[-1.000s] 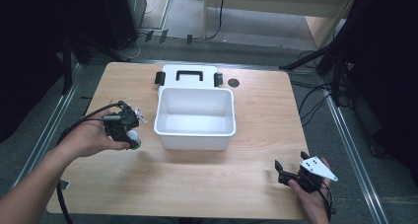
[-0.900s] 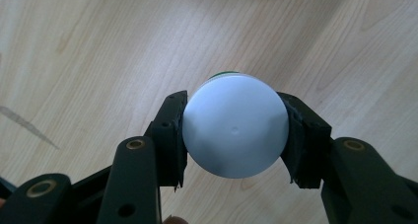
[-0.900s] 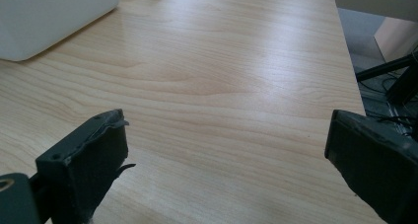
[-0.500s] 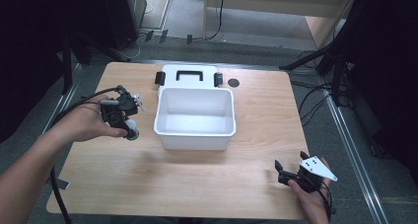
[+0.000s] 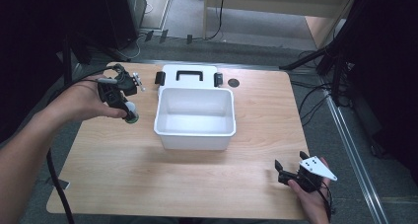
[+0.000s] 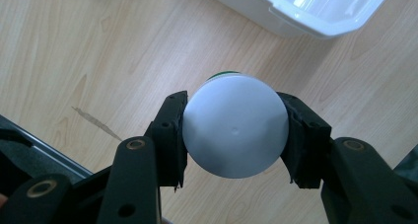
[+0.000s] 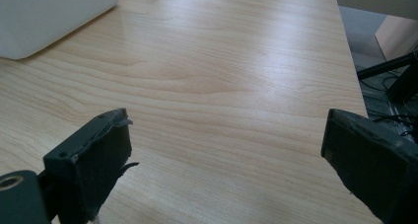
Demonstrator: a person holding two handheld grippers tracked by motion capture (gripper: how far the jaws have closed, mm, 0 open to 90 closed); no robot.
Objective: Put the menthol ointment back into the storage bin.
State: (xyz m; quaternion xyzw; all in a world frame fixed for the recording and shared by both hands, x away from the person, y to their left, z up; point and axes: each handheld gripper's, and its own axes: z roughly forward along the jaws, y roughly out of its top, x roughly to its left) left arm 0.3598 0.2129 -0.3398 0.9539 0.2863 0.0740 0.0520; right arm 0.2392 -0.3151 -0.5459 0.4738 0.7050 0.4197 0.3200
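Clamping a round white bottle (image 6: 235, 131) with a green rim between both pads of the left gripper (image 5: 123, 101), held above the wooden table (image 5: 148, 174) just left of the white bin (image 5: 194, 135); resting the right gripper (image 5: 286, 173) with jaws spread wide and empty near the table's front right corner

We count one white bottle (image 6: 235, 135), one white bin (image 5: 195, 117), and one white lid (image 5: 188, 76) with a black handle and two black latches. One small dark disc (image 5: 233, 83) lies on the one wooden tabletop (image 5: 148, 179). Two grippers, one per hand.
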